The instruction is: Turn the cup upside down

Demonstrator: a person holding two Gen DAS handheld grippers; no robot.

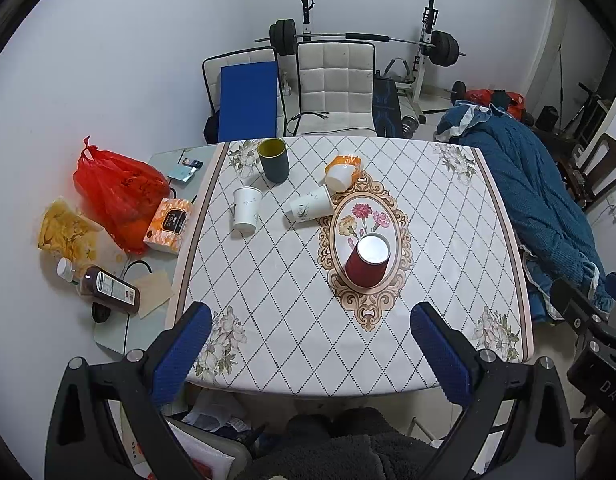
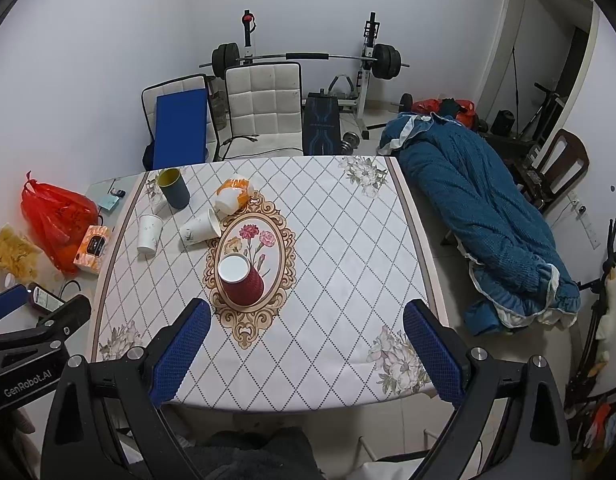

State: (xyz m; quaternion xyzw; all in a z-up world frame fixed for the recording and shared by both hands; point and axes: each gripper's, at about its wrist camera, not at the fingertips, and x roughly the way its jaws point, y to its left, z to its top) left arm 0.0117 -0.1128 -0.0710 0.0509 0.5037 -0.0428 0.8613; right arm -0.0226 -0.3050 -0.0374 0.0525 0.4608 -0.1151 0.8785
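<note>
Splayed left hand-held gripper (image 1: pixel 310 340) short of red cup (image 1: pixel 367 266).

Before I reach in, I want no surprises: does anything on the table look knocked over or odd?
Yes. One white paper cup lies tipped on its side near the medallion's far edge, and an orange-wrapped cup behind it is tilted over too. The red cup stands on the medallion with its white end up. No spill is visible.
</note>
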